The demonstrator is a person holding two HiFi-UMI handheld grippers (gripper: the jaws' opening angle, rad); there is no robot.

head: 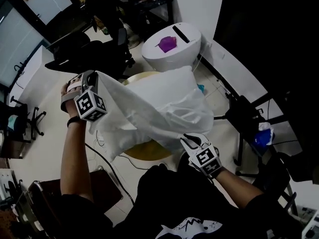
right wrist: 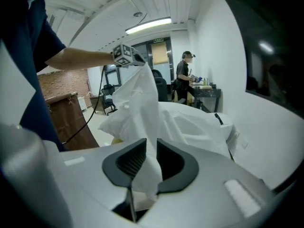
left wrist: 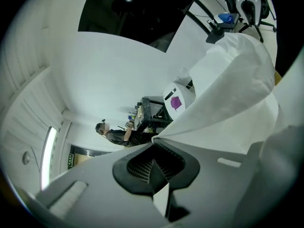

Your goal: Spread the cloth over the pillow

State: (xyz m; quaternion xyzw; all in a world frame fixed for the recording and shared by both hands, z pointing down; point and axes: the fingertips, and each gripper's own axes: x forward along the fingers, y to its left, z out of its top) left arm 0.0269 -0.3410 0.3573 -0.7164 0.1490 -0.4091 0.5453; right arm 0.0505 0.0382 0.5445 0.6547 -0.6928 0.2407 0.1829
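A white cloth is stretched in the air between my two grippers, above a white pillow that lies on a round yellowish table. At the upper left, my left gripper is shut on one corner of the cloth, which is pinched between its closed jaws. My right gripper is low and near my body. A bunched fold of the cloth runs through its jaws and fills the gap. The right gripper view also shows the left gripper raised high and the pillow beyond the jaws.
A white round drum with a purple thing on top stands behind the table. A black chair is at the left, a black stand with a blue item at the right. A person stands at a far desk. A brown cabinet is near my left.
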